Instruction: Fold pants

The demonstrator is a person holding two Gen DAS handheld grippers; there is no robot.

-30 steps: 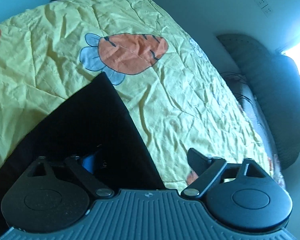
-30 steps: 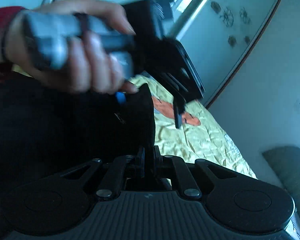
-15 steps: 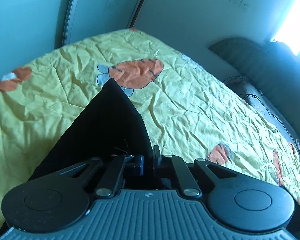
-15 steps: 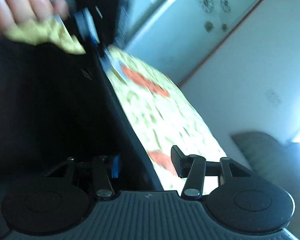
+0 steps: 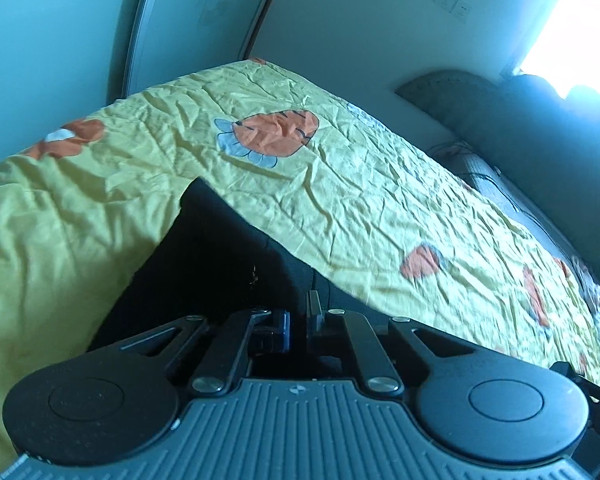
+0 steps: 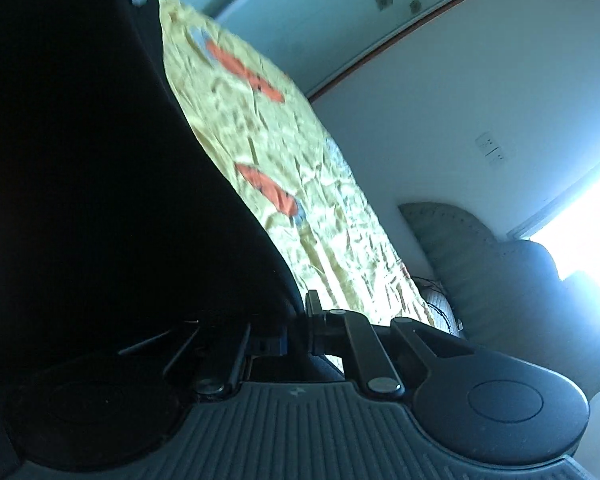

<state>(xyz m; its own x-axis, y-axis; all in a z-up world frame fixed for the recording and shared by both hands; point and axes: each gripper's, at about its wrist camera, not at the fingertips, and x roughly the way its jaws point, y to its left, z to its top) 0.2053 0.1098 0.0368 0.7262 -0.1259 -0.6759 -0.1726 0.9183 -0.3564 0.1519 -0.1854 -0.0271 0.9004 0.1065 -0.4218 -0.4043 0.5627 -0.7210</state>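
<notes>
On the bed's crumpled yellow carrot-print bedspread (image 5: 360, 208) lie the black fabric pants (image 5: 204, 256), an edge clamped in the closed left gripper (image 5: 298, 320) and another in the closed right gripper (image 6: 296, 328), the fold seemingly underway, unfinished.

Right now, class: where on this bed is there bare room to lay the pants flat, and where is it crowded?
Free: the yellow bedspread between the black pants and the grey cushions, and around the big carrot print. Crowded: the near edge, where both grippers pinch the pants.
</notes>
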